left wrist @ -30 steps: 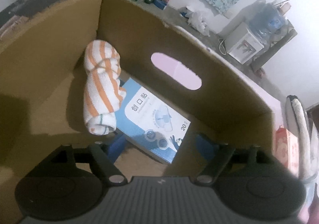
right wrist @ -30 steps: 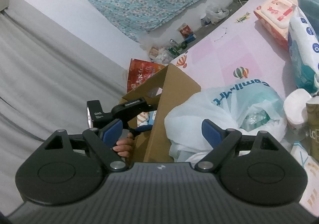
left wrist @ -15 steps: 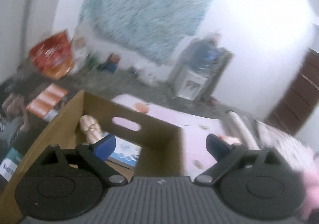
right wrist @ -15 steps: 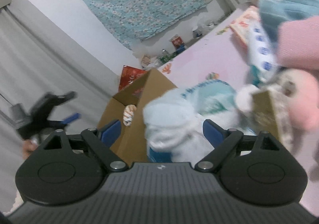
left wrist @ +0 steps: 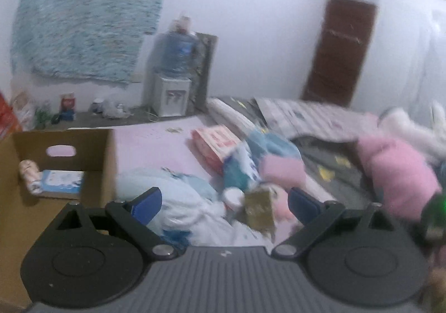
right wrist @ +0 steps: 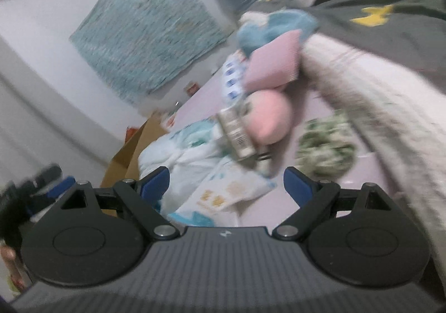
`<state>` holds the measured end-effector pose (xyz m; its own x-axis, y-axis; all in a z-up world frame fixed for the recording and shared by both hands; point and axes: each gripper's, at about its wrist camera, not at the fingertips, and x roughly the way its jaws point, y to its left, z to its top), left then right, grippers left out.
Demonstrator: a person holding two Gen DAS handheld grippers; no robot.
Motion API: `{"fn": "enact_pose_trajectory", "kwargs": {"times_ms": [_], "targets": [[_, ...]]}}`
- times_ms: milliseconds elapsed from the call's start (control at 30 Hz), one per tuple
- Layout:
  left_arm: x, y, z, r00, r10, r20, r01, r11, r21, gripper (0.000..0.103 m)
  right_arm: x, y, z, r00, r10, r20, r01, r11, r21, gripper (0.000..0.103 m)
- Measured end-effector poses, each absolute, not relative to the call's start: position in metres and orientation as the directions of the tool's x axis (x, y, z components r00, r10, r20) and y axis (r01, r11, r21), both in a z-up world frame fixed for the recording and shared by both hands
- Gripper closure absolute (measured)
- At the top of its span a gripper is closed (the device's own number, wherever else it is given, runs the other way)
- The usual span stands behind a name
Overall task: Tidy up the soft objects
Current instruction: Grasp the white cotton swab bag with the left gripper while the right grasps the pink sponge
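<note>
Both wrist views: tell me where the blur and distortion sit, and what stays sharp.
Left wrist view: motion blur smears the cardboard box and pink plush; the open left gripper stays sharp; fisheye bends the wall and darkens corners. Right wrist view: heavier streaking over the white plastic bag and pink ball; only the open right gripper is crisp.

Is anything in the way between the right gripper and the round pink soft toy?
Yes. The right gripper is open and empty, and a small box with a barcode leans against the near side of the pink soft toy, over a white plastic bag.
</note>
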<state>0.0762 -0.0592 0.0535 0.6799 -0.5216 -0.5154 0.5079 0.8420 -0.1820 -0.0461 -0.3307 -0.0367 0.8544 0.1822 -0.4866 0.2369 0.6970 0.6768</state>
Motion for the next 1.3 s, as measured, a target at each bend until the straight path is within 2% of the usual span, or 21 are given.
{"fn": "enact_pose_trajectory", "kwargs": {"times_ms": [133,367,533,600,667,833,933,1067,1133,1200,1300], "targets": [[0.065,-0.090,0.029,0.636,-0.532,-0.559,0.566,0.814,-0.130,0.005,-0.053,-0.343,-0.048,0.859,0.195,-0.473,0.243,0.659,0.712,0.014],[0.072,-0.151,-0.016,0.523,-0.477,-0.707,0.674,0.739,0.000,0.006,-0.040,-0.347,-0.064,0.855,0.242,-0.458,0.233,0.610,0.757,0.014],[0.086,-0.191,-0.049,0.486,-0.388,-0.783,0.739,0.660,0.133,0.007,-0.012,-0.352,-0.032,0.868,0.191,-0.458,0.188,0.728,0.659,0.014],[0.093,-0.204,-0.062,0.476,-0.331,-0.815,0.744,0.646,0.173,0.018,0.002,-0.357,-0.018,0.876,0.156,-0.457,0.185,0.765,0.616,0.014],[0.100,-0.213,-0.075,0.455,-0.288,-0.842,0.751,0.632,0.190,0.024,0.022,-0.368,-0.008,0.880,0.146,-0.452,0.178,0.781,0.599,0.014],[0.104,-0.219,-0.092,0.470,-0.246,-0.848,0.754,0.611,0.241,0.025,0.086,-0.404,-0.016,0.853,0.101,-0.512,0.268,0.756,0.597,0.014],[0.105,-0.218,-0.094,0.473,-0.240,-0.848,0.753,0.610,0.248,0.035,0.120,-0.423,-0.032,0.829,0.084,-0.553,0.323,0.736,0.595,0.014],[0.107,-0.213,-0.091,0.464,-0.256,-0.848,0.757,0.612,0.229,0.046,0.152,-0.440,-0.064,0.793,0.139,-0.593,0.366,0.670,0.646,0.014],[0.107,-0.213,-0.090,0.459,-0.268,-0.847,0.763,0.608,0.221,0.051,0.157,-0.441,-0.072,0.791,0.166,-0.589,0.360,0.652,0.667,0.025],[0.106,-0.212,-0.088,0.460,-0.280,-0.843,0.764,0.609,0.215,0.055,0.160,-0.443,-0.077,0.787,0.183,-0.589,0.363,0.636,0.682,0.055],[0.106,-0.208,-0.084,0.461,-0.310,-0.831,0.760,0.621,0.190,0.061,0.155,-0.442,-0.077,0.800,0.180,-0.572,0.362,0.615,0.700,0.064]]}}
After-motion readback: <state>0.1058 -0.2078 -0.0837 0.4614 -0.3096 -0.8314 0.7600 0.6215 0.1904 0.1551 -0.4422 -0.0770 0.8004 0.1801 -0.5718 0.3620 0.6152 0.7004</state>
